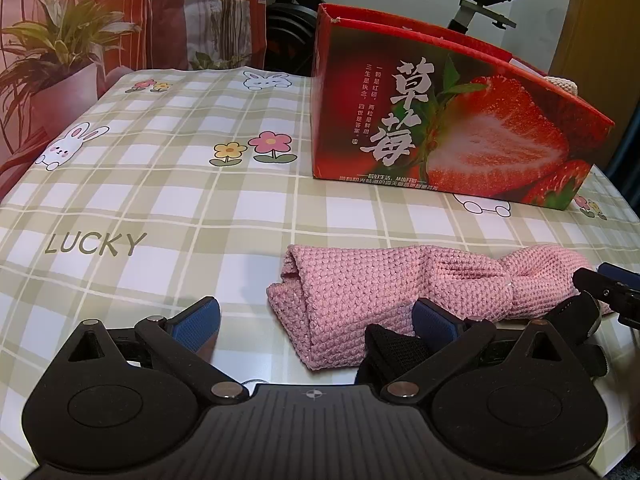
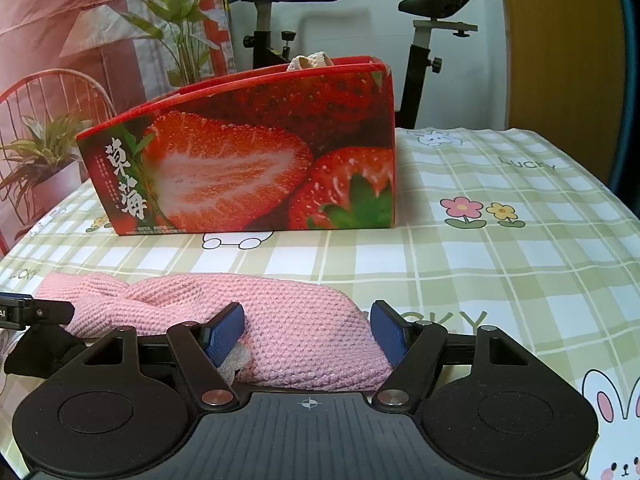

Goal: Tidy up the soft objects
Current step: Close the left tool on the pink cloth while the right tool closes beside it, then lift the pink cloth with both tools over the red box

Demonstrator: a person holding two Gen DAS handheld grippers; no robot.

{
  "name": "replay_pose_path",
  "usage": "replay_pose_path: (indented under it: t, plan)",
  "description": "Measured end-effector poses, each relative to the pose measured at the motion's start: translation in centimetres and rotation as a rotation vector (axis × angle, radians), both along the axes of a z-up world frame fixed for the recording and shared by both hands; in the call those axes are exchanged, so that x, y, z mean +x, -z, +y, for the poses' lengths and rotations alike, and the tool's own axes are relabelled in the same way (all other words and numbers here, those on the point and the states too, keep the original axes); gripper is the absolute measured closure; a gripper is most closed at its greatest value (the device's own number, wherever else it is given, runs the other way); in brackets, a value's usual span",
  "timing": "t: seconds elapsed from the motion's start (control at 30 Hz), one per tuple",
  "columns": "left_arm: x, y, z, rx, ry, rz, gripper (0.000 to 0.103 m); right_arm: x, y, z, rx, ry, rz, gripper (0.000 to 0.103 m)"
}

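The pink knitted piece is lying on the table in front of the strawberry box, not yet packed. It is being straddled by the wide-open right gripper; nothing is being gripped. The left gripper, also spread wide, is being held at its other end, empty. Something cream and knitted is already poking out of the box.

Open left hand-held gripper straddles pink knitted headband's folded end.
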State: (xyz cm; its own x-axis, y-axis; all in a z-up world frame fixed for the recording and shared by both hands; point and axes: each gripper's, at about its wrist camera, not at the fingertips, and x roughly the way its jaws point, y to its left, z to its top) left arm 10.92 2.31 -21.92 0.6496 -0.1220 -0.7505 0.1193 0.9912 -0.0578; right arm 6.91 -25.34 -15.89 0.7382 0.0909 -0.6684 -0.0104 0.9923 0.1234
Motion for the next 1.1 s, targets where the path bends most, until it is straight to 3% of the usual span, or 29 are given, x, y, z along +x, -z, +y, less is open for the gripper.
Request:
replay_pose_path:
  t: [0.27, 0.47, 0.53, 0.6, 0.7, 0.77, 1.1]
  plan:
    - [1.0, -0.5, 0.7, -0.041, -0.002, 0.045, 0.001, 0.9, -0.4, 0.4, 0.017, -0.028, 0.049, 0.051]
    - [1.6, -1.1, 0.5, -0.108, 0.039, 0.06, 0.017, 2.3, -0.5, 1.1, 0.08, -0.054, 0.102, 0.065]
    - [1.8, -1.1, 0.2, -0.114, 0.057, 0.063, 0.025, 2.7, -0.5, 1.3, 0.112, -0.06, 0.119, 0.07]
    - [2.0, -1.1, -0.1, -0.136, 0.082, 0.074, 0.046, 3.1, -0.4, 1.4, 0.141, -0.062, 0.133, 0.077]
    - [2.3, -1.3, -0.2, -0.16, 0.101, 0.085, 0.068, 3.6, -0.4, 1.8, 0.164, -0.067, 0.144, 0.085]
    - [2.3, -1.7, -0.3, -0.147, 0.119, 0.068, 0.074, 3.8, -0.9, 2.0, 0.166, -0.075, 0.134, 0.088]
    - [2.7, -7.2, 0.1, -0.193, 0.123, -0.089, 0.077, 4.1, -6.4, 0.9, 0.202, -0.092, -0.044, 0.091]
